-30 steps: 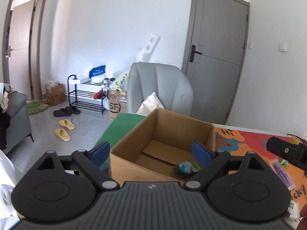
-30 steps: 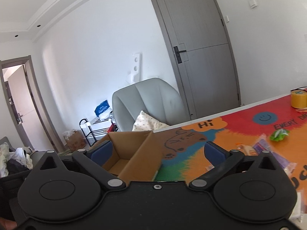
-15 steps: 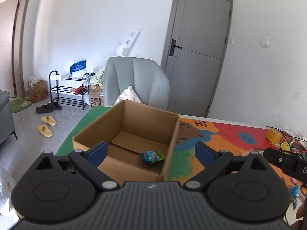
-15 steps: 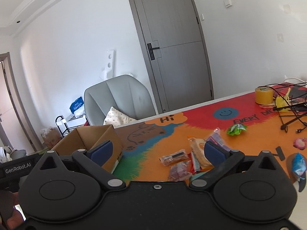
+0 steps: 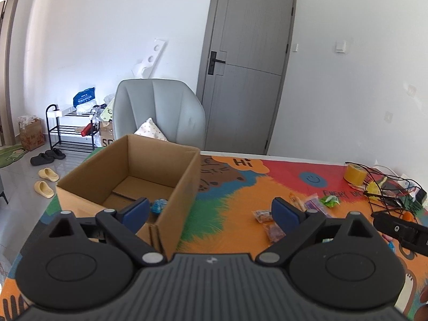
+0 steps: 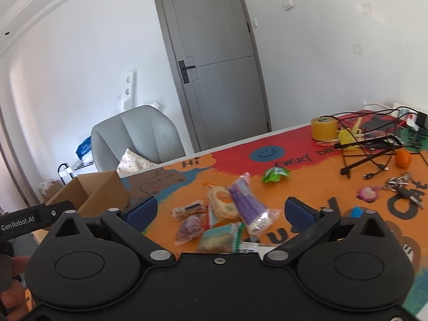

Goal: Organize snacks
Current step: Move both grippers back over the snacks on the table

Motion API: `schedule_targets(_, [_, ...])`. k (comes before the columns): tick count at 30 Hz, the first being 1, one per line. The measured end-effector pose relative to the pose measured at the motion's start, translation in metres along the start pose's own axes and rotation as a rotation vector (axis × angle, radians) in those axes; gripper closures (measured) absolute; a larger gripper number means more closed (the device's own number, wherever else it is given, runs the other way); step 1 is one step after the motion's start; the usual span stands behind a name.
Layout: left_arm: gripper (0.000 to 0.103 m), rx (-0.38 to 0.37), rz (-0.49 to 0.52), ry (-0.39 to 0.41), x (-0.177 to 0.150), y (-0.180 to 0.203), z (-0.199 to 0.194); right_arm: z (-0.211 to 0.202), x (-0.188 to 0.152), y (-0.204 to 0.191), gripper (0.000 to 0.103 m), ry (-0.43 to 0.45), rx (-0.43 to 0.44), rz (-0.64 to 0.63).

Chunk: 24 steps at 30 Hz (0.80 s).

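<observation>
- Snack packets (image 6: pixel 224 214) lie heaped at lower centre of the right wrist view on the colourful mat (image 6: pixel 307 187).
- Cardboard box (image 5: pixel 128 176), centre left, holds one blue-wrapped snack (image 5: pixel 159 205).
- Right gripper (image 6: pixel 220 211): jaws spread, empty.
- Left gripper (image 5: pixel 210 210): jaws spread, empty.

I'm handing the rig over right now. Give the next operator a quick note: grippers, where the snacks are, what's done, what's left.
Left gripper: open, empty, near the box.
Right gripper: open, empty, above the snack pile.
Done: one blue snack lies in the box.
Left: the pile and the green packet lie on the mat, plus another blue piece by the right finger. Suggest starting with the pile.
</observation>
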State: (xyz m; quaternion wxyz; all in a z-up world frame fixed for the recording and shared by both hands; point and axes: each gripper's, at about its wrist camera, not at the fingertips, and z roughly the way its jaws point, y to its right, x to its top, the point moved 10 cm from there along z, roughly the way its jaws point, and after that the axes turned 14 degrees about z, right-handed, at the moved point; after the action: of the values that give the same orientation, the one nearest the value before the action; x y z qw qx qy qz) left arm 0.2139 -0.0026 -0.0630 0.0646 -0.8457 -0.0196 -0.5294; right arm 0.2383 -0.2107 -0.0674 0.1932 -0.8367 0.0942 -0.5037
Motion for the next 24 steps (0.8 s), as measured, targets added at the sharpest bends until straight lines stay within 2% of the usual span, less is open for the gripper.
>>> schedule_targets(7, [0.006, -0.045, 0.029, -0.012, -0.010, 0.025, 0.004, -0.008, -0.004, 0.031, 0.000, -0.011, -0.031, 0.017])
schedule_targets(14, [0.007, -0.084, 0.064, -0.019, -0.020, 0.046, 0.012, -0.002, -0.016, 0.042, 0.001, -0.040, -0.038, 0.035])
schedule_targets(17, [0.008, -0.088, 0.091, -0.048, -0.028, 0.056, 0.022, 0.004, -0.024, 0.045, 0.002, -0.058, -0.032, 0.047])
schedule_targets(19, [0.009, -0.109, 0.086, -0.058, -0.034, 0.061, 0.028, 0.010, -0.030, 0.049, 0.007, -0.075, -0.040, 0.055])
schedule_targets(24, [0.015, -0.128, 0.102, -0.108, -0.052, 0.074, 0.044, 0.023, -0.042, 0.056, 0.008, -0.117, -0.053, 0.065])
